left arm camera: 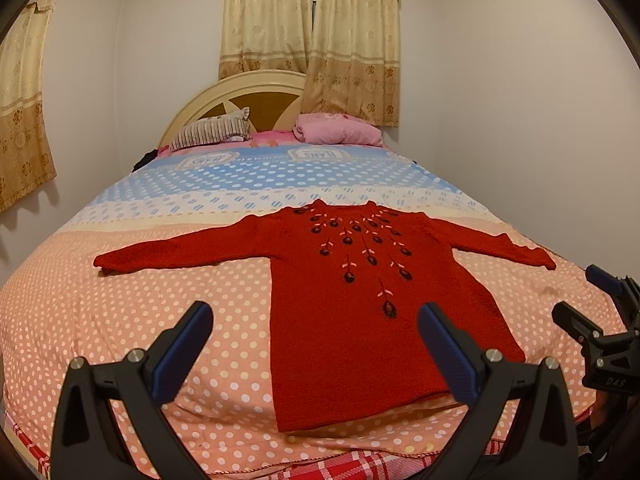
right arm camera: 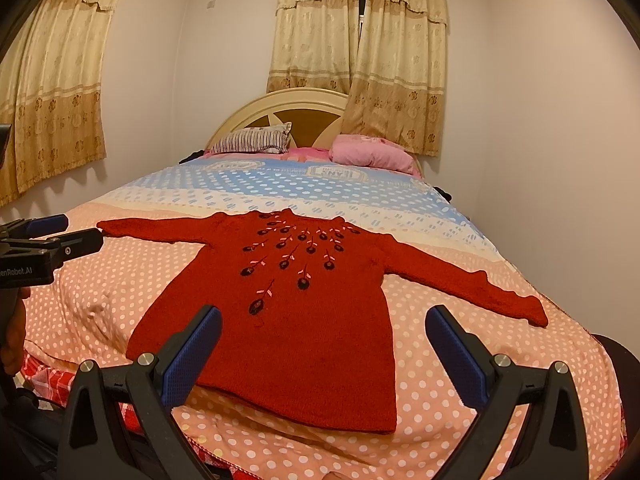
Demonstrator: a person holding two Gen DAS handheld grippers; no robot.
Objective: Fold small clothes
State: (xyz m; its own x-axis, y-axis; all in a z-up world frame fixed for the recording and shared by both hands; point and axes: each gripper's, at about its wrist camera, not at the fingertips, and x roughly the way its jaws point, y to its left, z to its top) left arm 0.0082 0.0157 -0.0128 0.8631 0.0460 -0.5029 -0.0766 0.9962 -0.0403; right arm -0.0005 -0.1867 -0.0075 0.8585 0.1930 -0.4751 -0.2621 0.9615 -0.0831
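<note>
Red knit sweater [left arm camera: 352, 300] flat face-up on polka-dot bed [left arm camera: 120, 320], sleeves spread; soft, limp, prob light w/ grippy knit, so pinch cuffs/hem corners; left gripper [left arm camera: 316, 344] & right gripper [right arm camera: 324, 348] both spread wide, empty.

red sweater [left arm camera: 352, 312], flat, sleeves spread

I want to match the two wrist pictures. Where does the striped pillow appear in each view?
Left wrist view: the striped pillow lies left of centre, at the head of the bed, against the headboard.
Right wrist view: the striped pillow lies near centre, slightly left, same spot.
Shared landmark: the pink pillow beside it.
</note>
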